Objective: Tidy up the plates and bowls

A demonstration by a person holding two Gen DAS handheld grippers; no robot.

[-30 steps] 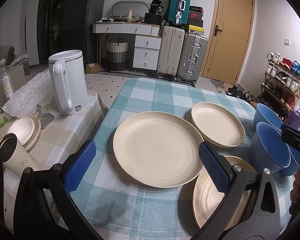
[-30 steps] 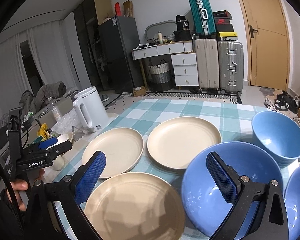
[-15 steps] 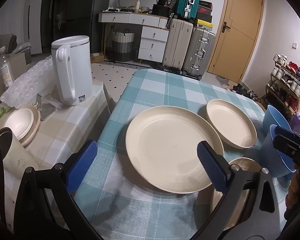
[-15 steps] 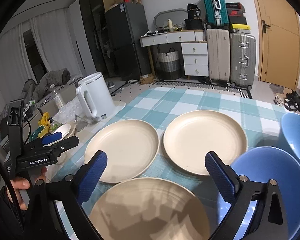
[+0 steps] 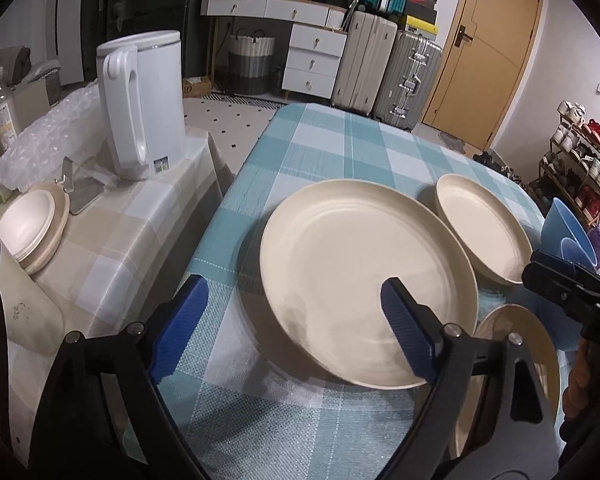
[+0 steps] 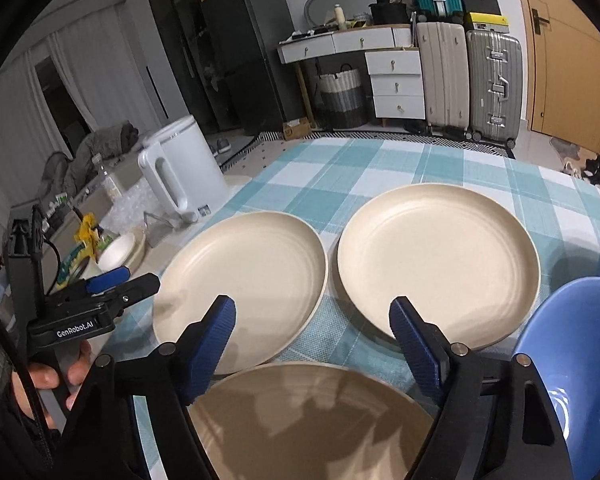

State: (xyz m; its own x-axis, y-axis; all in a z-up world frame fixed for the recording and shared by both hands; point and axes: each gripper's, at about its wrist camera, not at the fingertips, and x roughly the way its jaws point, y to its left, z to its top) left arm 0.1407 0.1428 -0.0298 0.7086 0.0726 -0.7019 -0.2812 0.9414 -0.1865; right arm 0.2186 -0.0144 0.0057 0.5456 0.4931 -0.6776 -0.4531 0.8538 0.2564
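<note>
Three cream plates lie on the teal checked table (image 5: 340,152). The left plate (image 5: 364,276) (image 6: 244,280) sits just ahead of my left gripper (image 5: 292,320), which is open and empty, its right pad over the plate's near rim. The far plate (image 5: 480,224) (image 6: 436,256) lies to the right. The near plate (image 6: 308,424) (image 5: 512,368) lies under my right gripper (image 6: 312,336), which is open and empty. Blue bowls (image 6: 568,364) (image 5: 568,232) stand at the right edge.
A white kettle (image 5: 140,100) (image 6: 180,172) stands on a beige side table (image 5: 120,240) at the left with stacked small plates (image 5: 32,224) and a cup (image 5: 16,304). Suitcases (image 6: 468,80), drawers and a door lie beyond the table.
Both grippers have moved left and lower toward the plates. The left plate now fills more of the left view; the blue bowls have slid to the right edge of the right view.
</note>
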